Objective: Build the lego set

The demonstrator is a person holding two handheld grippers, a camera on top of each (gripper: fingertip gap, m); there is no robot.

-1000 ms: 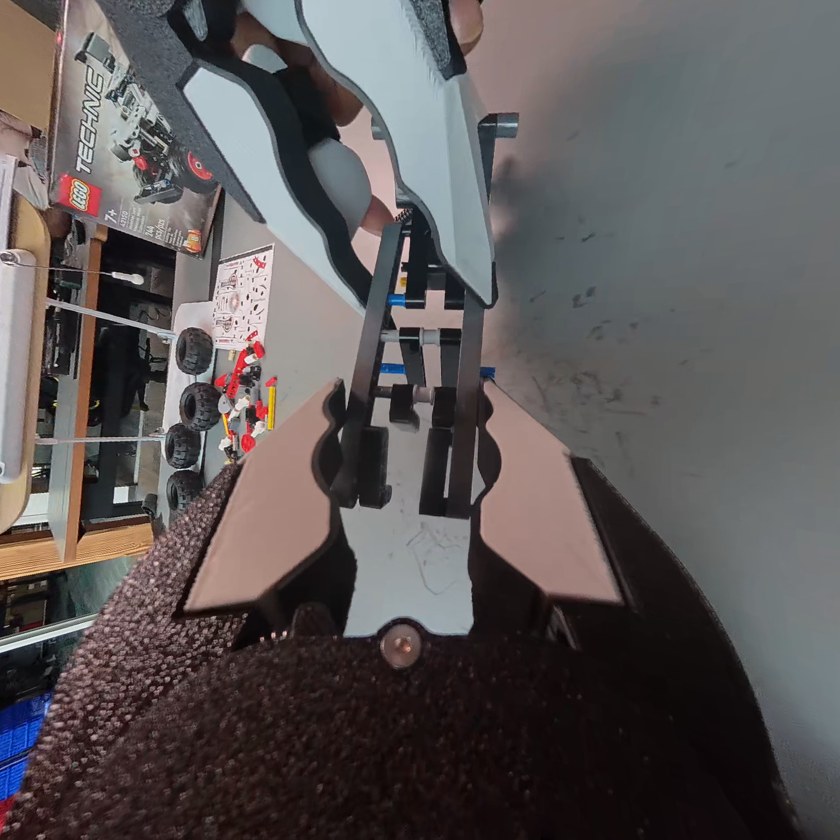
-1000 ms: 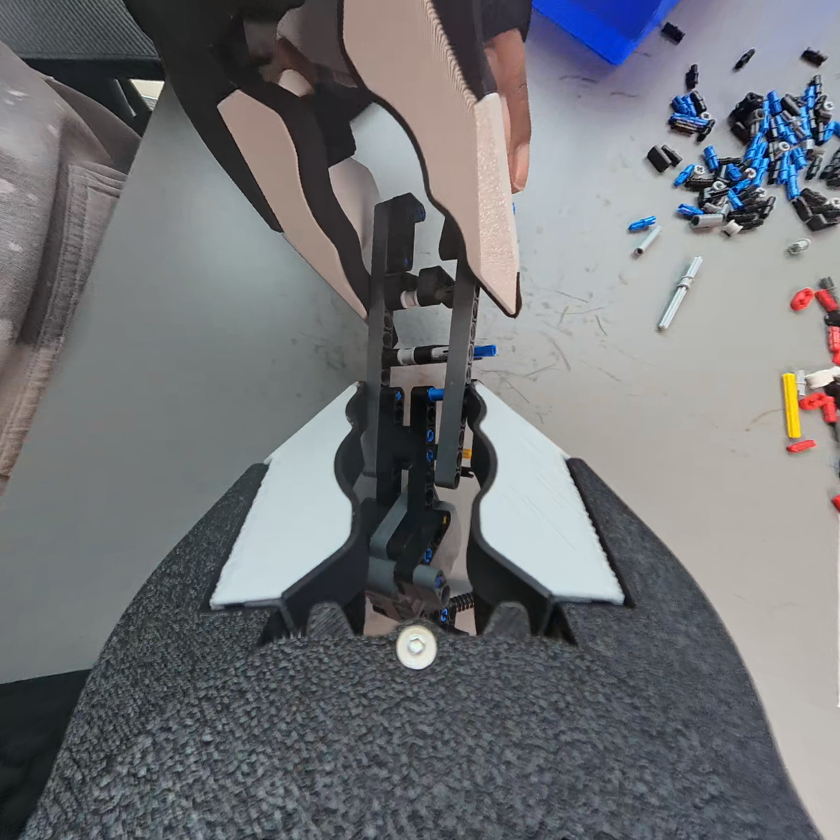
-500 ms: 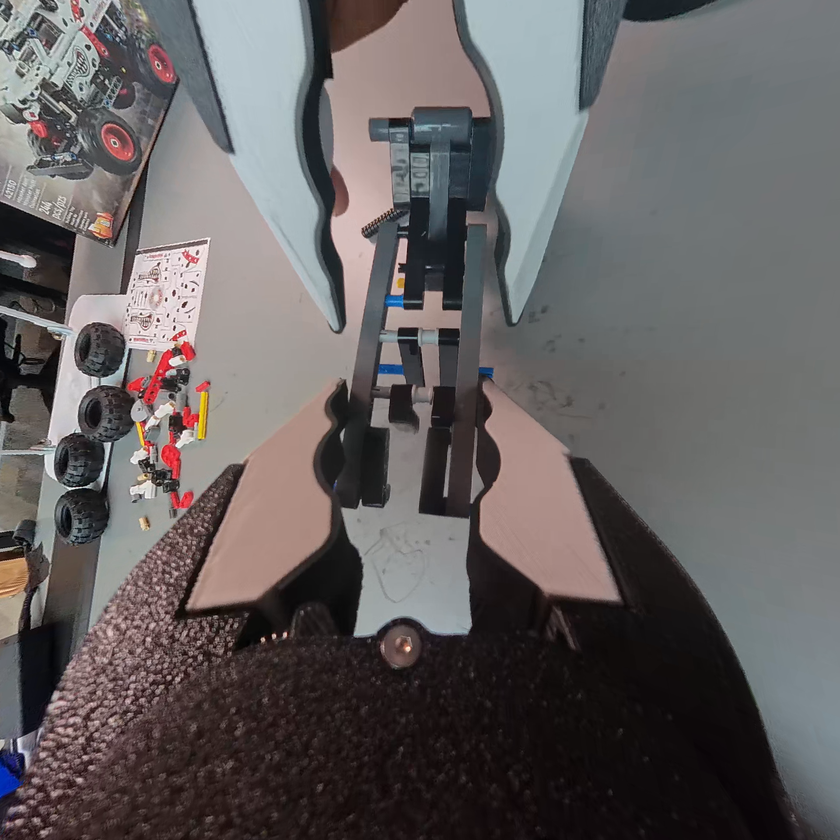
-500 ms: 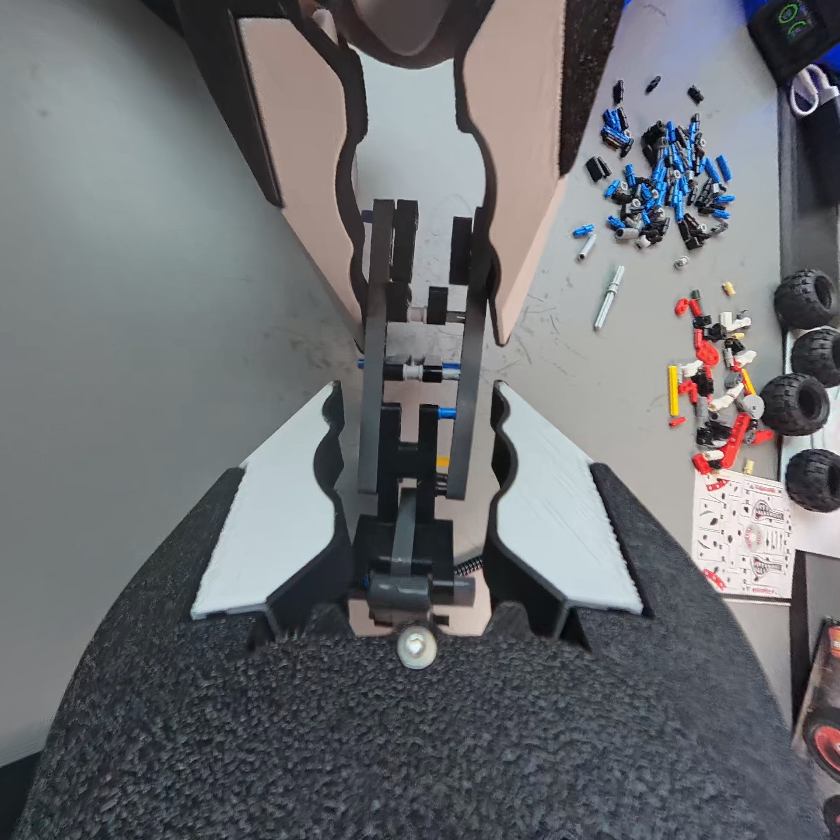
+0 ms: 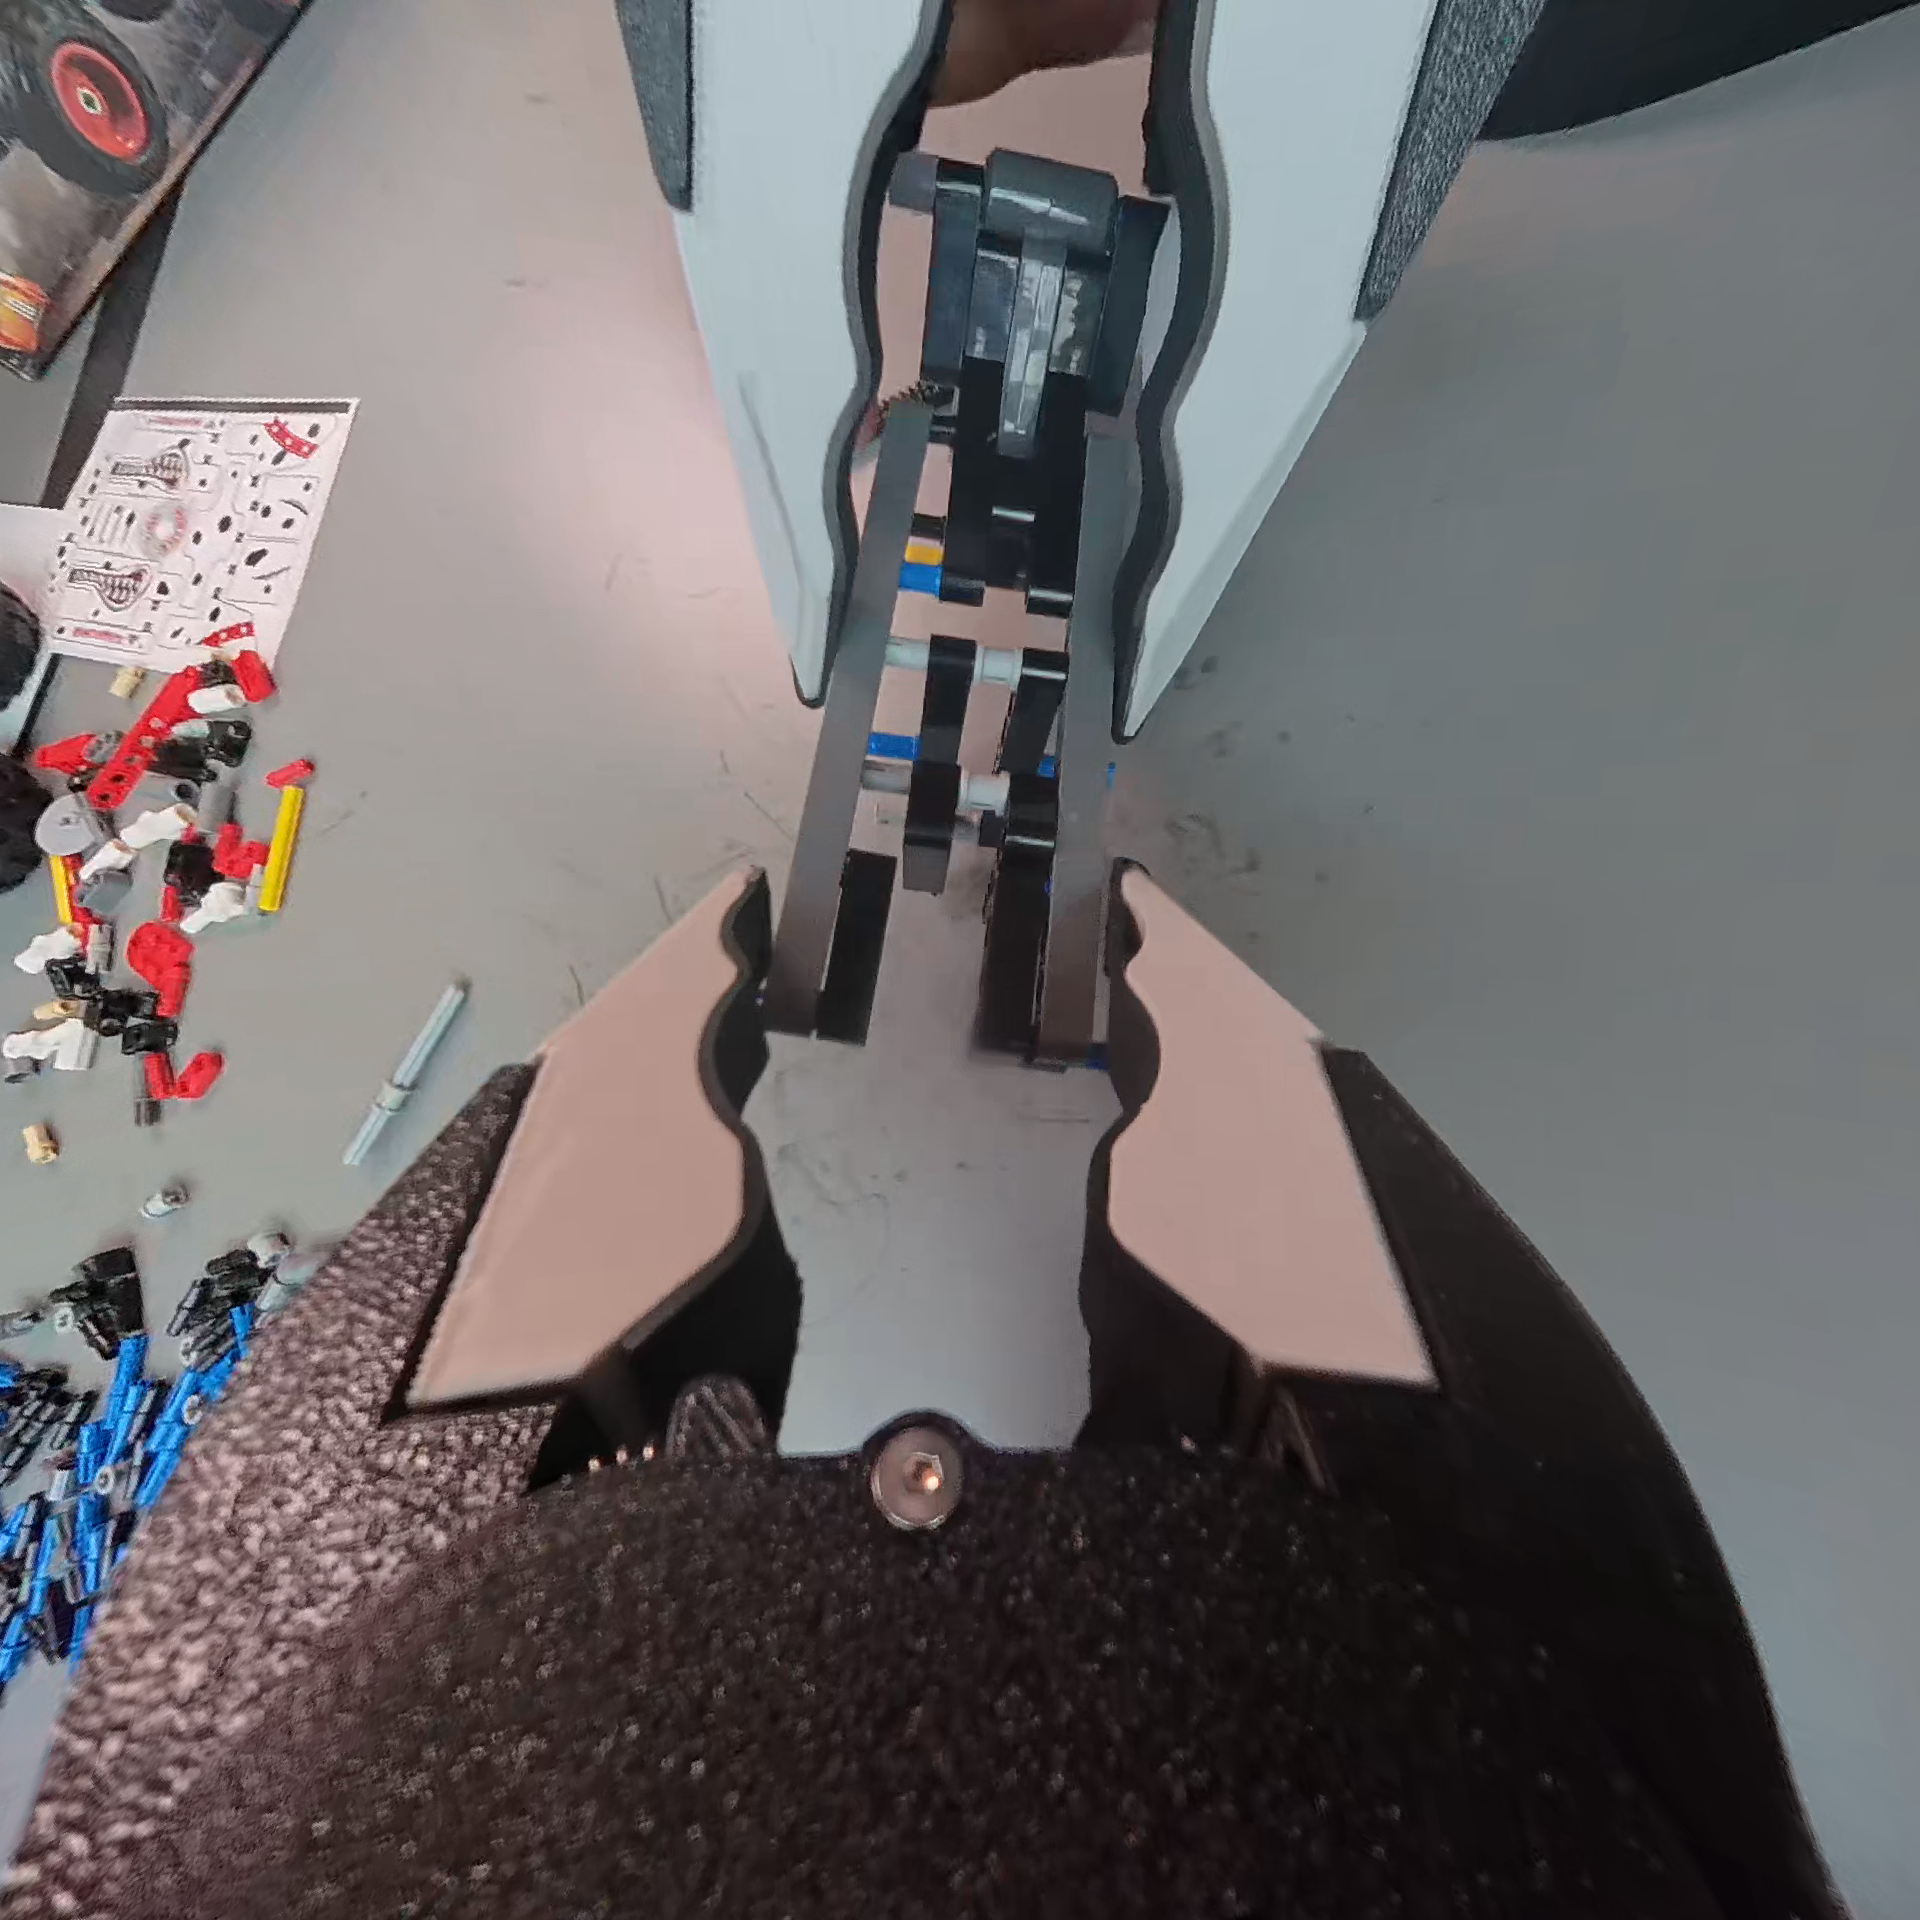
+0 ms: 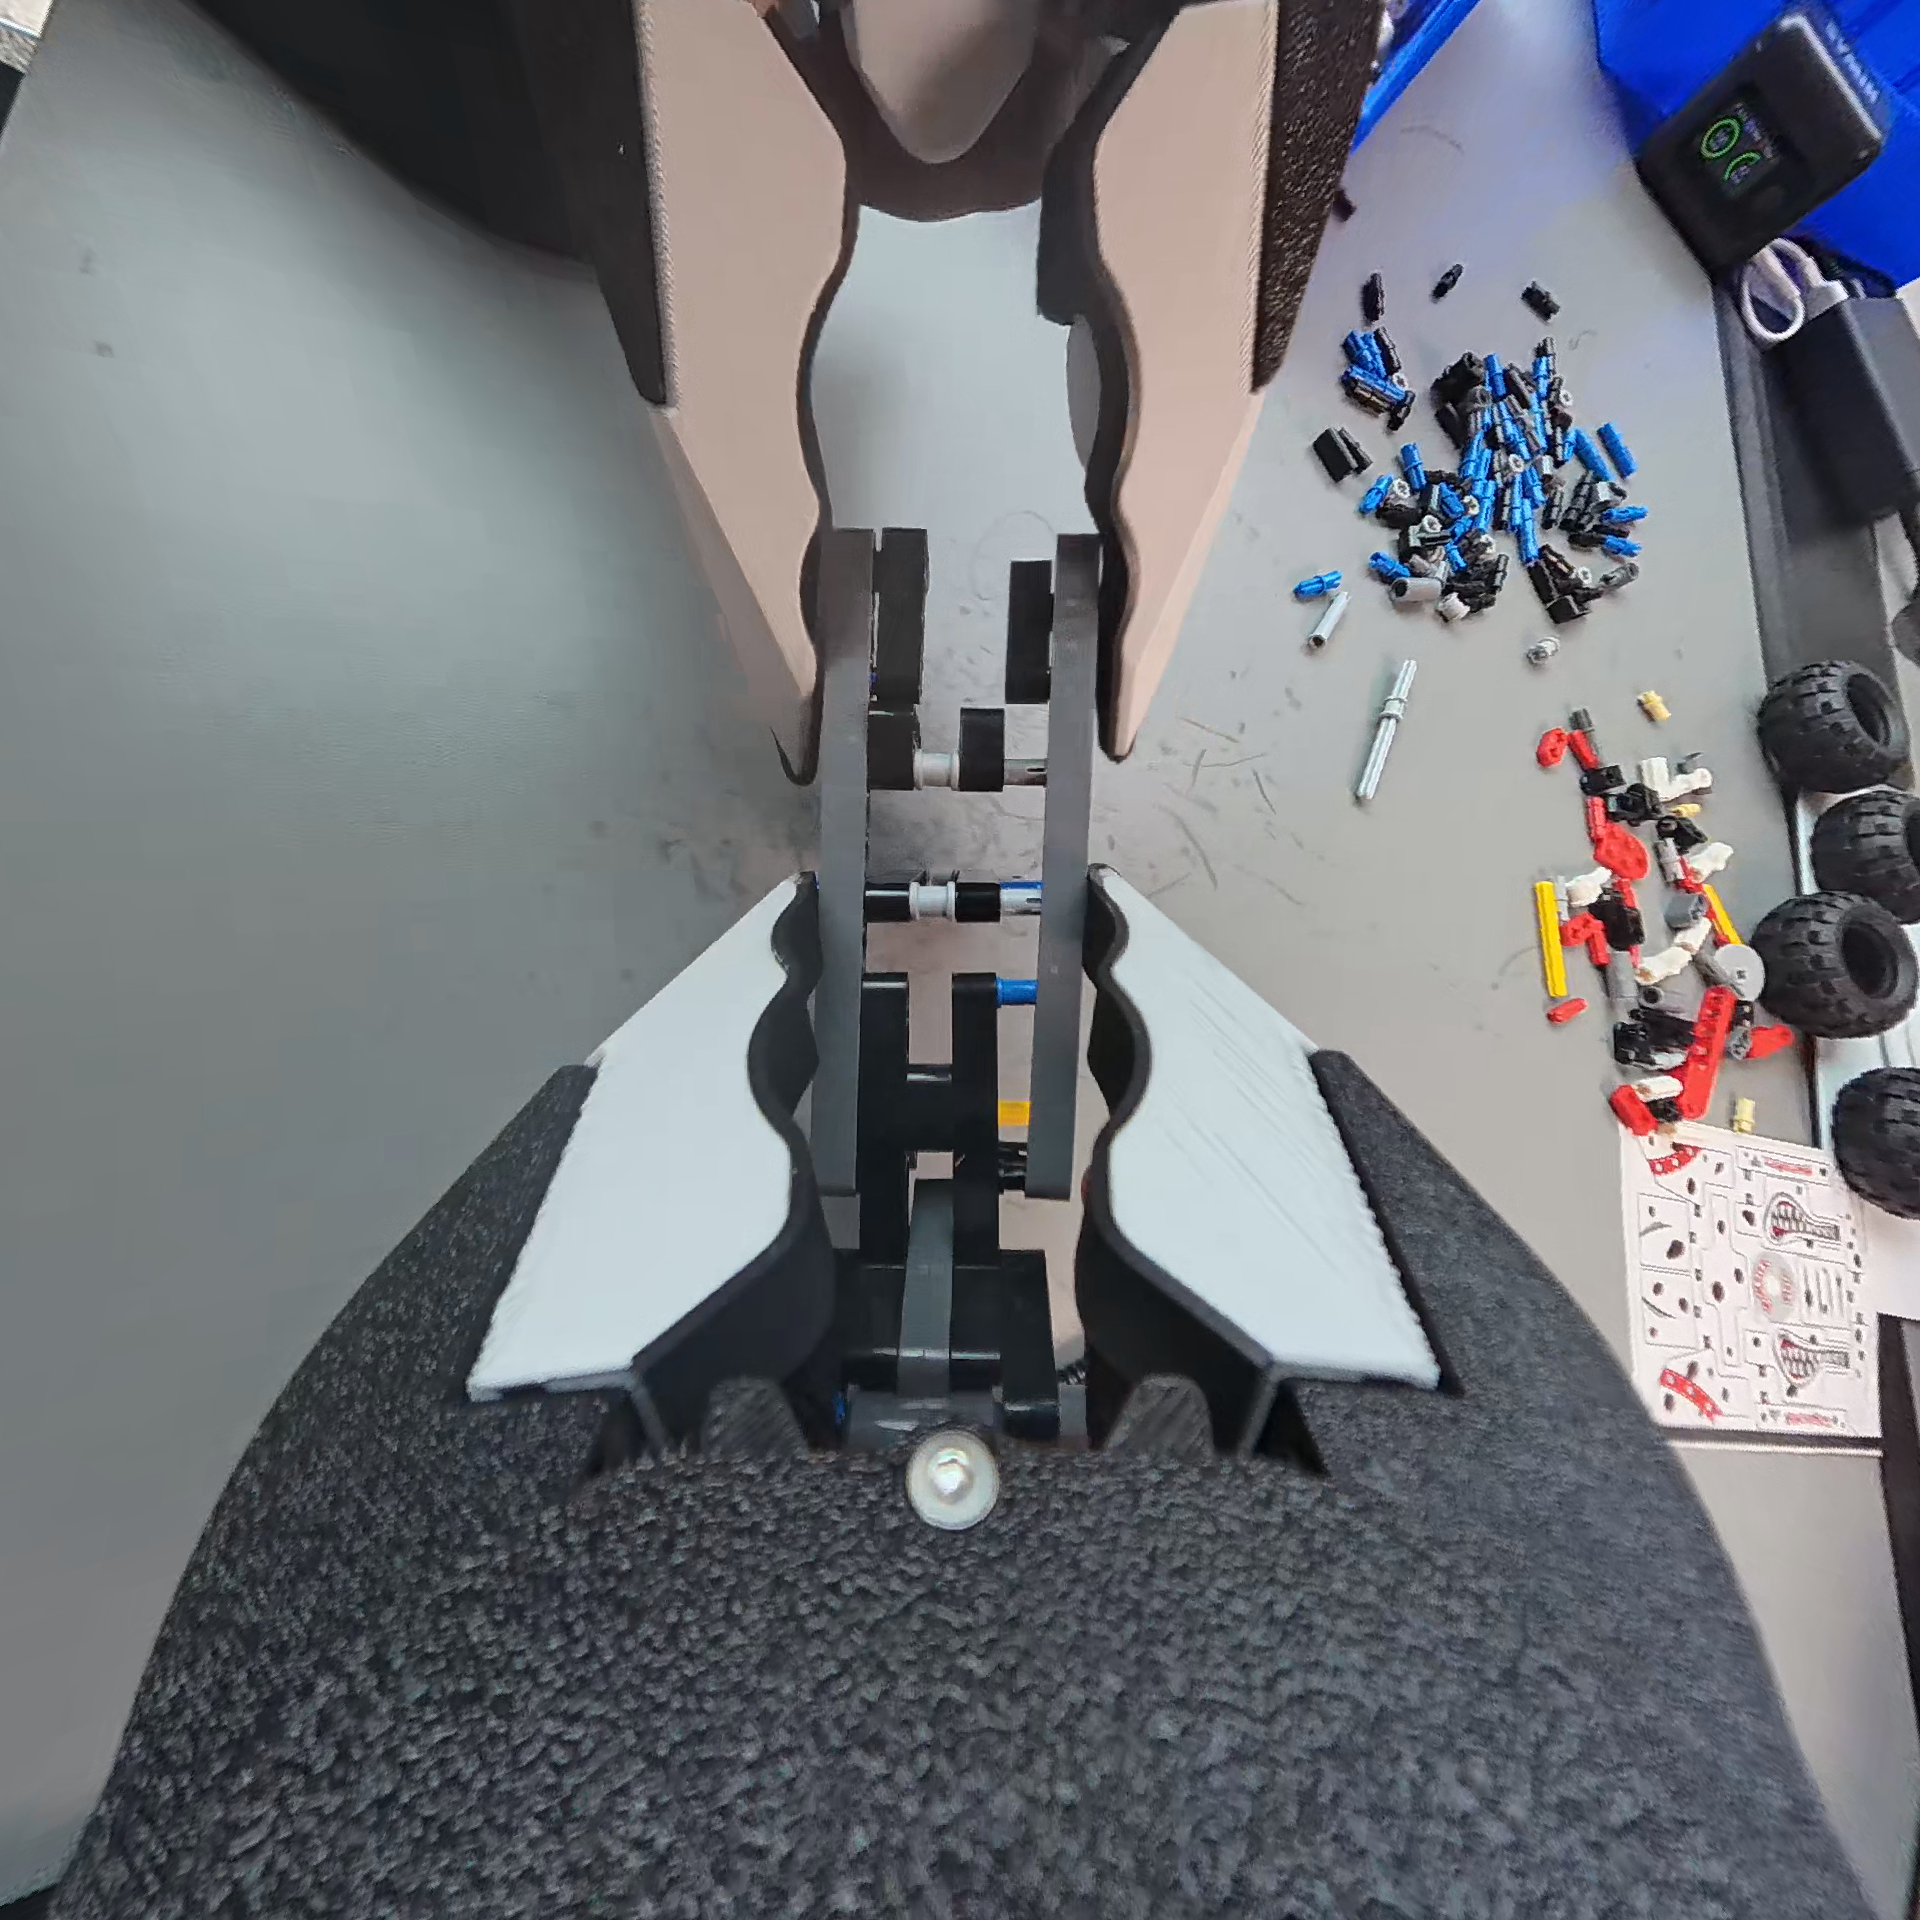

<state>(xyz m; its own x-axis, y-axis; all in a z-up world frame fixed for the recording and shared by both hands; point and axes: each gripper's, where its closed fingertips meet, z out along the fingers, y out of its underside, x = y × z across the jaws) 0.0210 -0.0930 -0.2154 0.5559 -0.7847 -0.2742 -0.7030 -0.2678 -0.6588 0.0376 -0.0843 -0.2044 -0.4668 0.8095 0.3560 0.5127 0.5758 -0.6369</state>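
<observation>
Left wrist view. The Technic chassis frame [image 5: 961, 727], two long dark beams joined by axles and black connectors, is held above the grey table [image 5: 1558, 727]. The left gripper [image 5: 940, 966], with pink fingers, is clamped on the frame's near end, each finger pressed against a beam's outer face. The right gripper [image 5: 971, 665], with white fingers, is seen closed on the far end. To the left lie a sticker sheet [image 5: 197, 530], loose red, white and black parts [image 5: 145, 862], a grey axle [image 5: 410, 1070] and blue pins [image 5: 94, 1455].

Right wrist view. The same frame [image 6: 951, 883] runs between the white fingers of the right gripper [image 6: 945, 997], which is closed on the end carrying the grey lever piece; the left gripper [image 6: 956, 665] grips the opposite end. A pile of blue and black pins [image 6: 1496, 488] and four black tyres [image 6: 1839, 956] lie to the right.

The step in hand is judged to be repositioning of the frame between both grippers. Squeeze is best kept on the beam faces only, the two ends held in line, so that the cross axles are not bent or popped loose.
</observation>
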